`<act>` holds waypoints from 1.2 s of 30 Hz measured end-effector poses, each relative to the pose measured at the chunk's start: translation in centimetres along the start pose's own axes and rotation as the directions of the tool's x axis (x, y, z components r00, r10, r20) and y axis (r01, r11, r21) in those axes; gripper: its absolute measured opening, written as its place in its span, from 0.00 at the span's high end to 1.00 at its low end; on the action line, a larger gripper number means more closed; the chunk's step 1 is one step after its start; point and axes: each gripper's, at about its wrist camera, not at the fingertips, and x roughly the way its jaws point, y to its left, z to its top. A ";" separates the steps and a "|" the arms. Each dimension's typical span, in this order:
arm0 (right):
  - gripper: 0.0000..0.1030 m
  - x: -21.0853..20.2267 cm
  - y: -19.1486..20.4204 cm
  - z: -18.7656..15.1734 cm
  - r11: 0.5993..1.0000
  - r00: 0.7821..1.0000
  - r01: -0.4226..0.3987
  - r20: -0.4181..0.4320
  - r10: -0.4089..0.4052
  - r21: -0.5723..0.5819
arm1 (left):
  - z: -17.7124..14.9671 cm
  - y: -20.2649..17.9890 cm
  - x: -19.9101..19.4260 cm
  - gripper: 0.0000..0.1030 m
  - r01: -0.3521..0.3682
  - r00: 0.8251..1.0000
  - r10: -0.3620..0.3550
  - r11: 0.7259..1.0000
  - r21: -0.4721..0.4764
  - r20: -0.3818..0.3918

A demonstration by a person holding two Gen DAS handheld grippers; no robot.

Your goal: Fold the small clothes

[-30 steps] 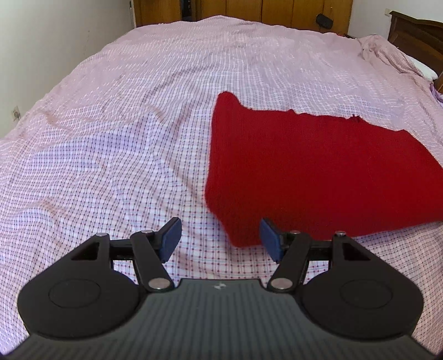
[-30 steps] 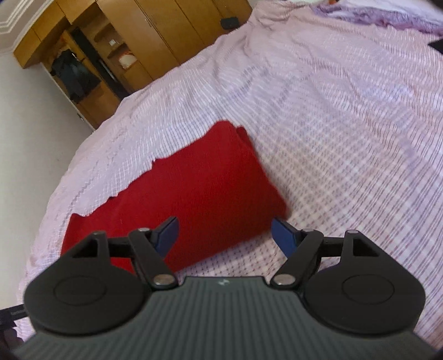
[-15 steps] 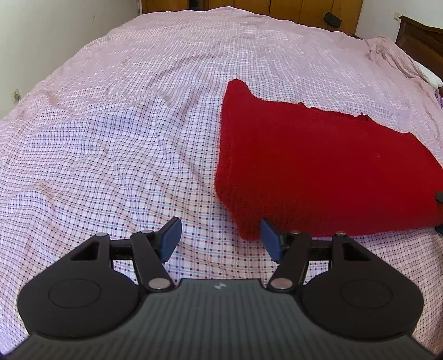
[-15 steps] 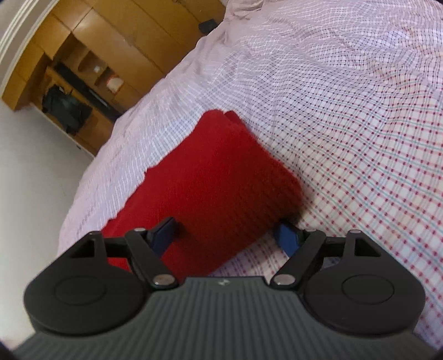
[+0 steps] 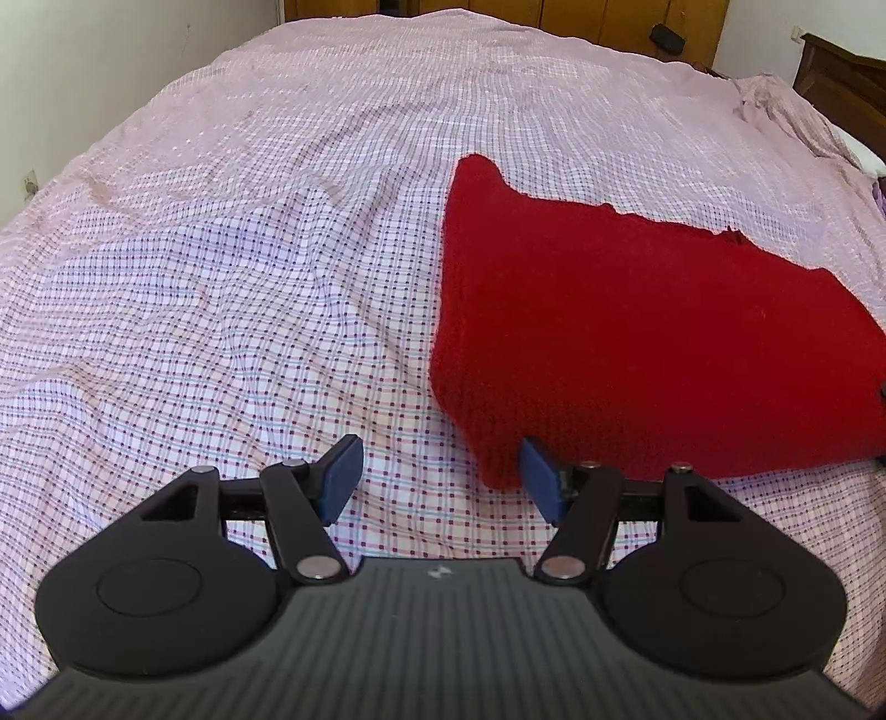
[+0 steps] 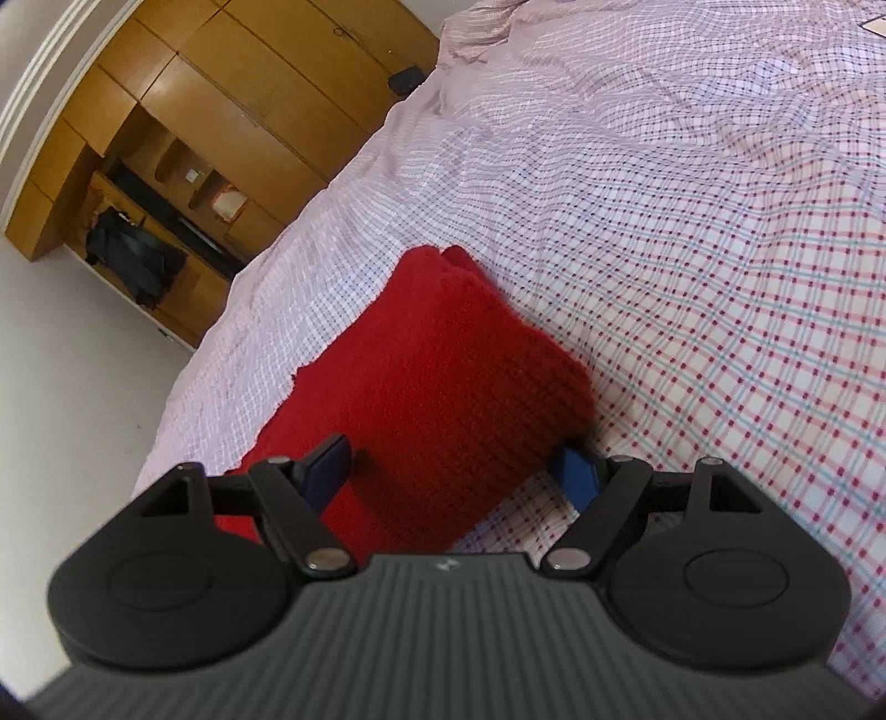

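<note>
Left wrist view: left gripper [image 5: 437, 479] has its blue pads spread wide, holding nothing. It sits low over the checked bedsheet [image 5: 221, 288]. The right-hand pad [image 5: 540, 479] is just beside the near corner of the red knit garment [image 5: 637, 343]; whether it touches cannot be told. The garment lies flat on the sheet, right of centre, its far edge ragged. Wooden wardrobe doors [image 5: 609, 22] stand beyond the bed. A dark headboard [image 5: 841, 77] shows at the upper right.

Right wrist view: right gripper [image 6: 451, 479] also has its pads spread wide. The near end of the red knit garment [image 6: 432, 376] lies between them. The left pad [image 6: 326, 473] sits over the red fabric, and the right pad [image 6: 578, 479] is at the garment's corner, partly under its edge. No pinch is made. The bedsheet [image 6: 692, 249] surrounds the garment. A wooden wardrobe [image 6: 221, 111] with open shelves stands at the upper left, with a dark bag [image 6: 135, 255] in front of it.
</note>
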 end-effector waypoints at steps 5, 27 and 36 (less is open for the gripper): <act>0.21 0.6 -0.4 0.3 0.999 1.000 -0.005 0.022 0.004 0.042 | -0.1 0.5 0.4 0.34 0.016 1.000 -0.016 0.999 -0.039 -0.011; 0.70 -2.5 -2.2 3.3 0.974 0.979 -0.145 0.170 0.115 0.175 | 0.3 -1.9 -1.8 0.34 0.004 1.000 -0.004 1.000 -0.005 0.012; 0.70 -3.9 -2.6 6.8 0.999 0.994 -0.008 0.112 0.013 -0.047 | 0.2 -3.0 -1.8 0.34 0.011 1.000 -0.011 1.000 0.008 0.020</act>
